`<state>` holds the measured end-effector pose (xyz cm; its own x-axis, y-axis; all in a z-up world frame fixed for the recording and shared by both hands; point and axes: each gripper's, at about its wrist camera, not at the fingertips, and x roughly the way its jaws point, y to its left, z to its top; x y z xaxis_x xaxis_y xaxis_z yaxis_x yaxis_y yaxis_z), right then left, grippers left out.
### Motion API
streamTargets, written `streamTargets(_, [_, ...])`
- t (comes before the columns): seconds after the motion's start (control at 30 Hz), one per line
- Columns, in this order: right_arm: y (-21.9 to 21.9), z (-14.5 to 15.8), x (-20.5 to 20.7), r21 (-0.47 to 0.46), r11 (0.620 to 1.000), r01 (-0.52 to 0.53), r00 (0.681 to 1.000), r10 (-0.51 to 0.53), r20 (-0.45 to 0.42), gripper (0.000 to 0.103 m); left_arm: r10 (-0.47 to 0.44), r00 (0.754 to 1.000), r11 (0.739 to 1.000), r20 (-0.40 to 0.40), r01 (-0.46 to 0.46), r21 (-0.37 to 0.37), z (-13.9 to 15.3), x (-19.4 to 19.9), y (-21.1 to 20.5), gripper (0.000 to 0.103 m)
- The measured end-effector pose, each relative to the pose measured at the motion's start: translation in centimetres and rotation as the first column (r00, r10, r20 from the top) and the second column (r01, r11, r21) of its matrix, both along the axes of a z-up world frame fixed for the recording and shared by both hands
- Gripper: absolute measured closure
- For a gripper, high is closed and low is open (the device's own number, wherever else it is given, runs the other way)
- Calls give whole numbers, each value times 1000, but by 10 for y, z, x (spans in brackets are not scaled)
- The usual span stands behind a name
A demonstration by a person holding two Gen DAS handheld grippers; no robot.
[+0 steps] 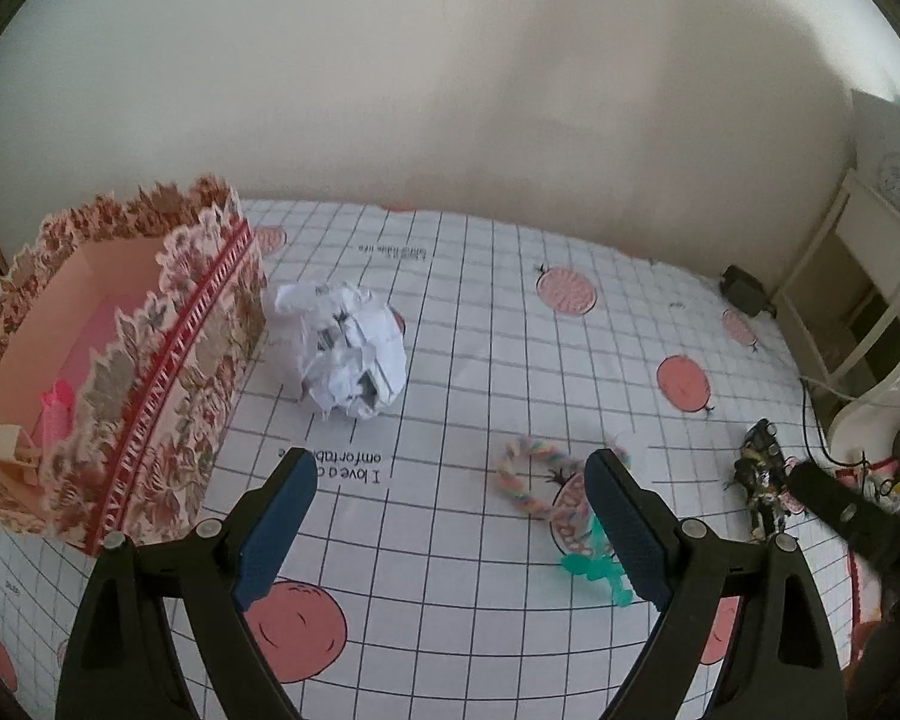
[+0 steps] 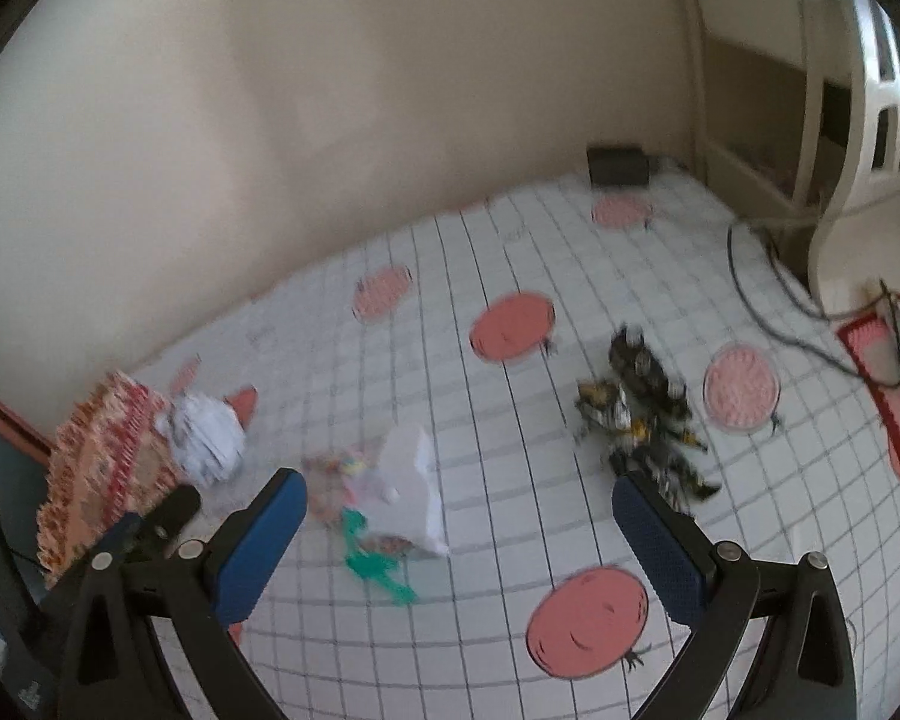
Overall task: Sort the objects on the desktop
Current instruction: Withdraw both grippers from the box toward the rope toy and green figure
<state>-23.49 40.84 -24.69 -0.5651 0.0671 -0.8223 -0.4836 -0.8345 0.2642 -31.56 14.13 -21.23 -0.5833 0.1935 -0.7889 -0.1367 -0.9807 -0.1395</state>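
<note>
Left gripper [image 1: 453, 513] stands with jaws spread wide and nothing between them; right gripper [image 2: 459, 546] likewise spread and empty, its view blurred. Items to sort lie loose on the gridded tablecloth [image 1: 480, 312]: a crumpled paper ball [image 1: 345, 351] just beside the floral box [image 1: 120, 372]; a braided pastel ring [image 1: 531, 477] touching a green plastic piece [image 1: 594, 570]; a black-and-yellow spiky toy [image 2: 642, 414] apart on the right.

Risks, as judged: the paper ball is light and springy, so a pad may nudge it away or it may slip out of a loose grip; the ring is soft and flat, and closing on it could drag the green piece along; the box has thin card walls with a scalloped rim, liable to tip if knocked; both grippers near the middle items may collide.
</note>
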Motion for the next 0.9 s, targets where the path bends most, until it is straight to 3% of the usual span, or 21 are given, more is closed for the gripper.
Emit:
streamTargets(0.2, [-18,-29,-12,-33,997,-72,992,75,104,0,36,997,999,62,-35,-13,-14,-4,-7,12])
streamTargets(0.37, [-35,-39,-21,-27,992,-120,984,123,126,0,51,994,999,99,-51,-8,-24,-7,-13,12])
streamTargets(0.7, [-49,-60,-32,-25,994,-108,981,111,156,0,68,987,998,149,-69,-1,-43,-16,-26,12])
streamTargets(0.9, [-56,-66,-34,-15,995,-102,980,103,168,17,73,984,997,165,-76,13,-49,-20,-31,12])
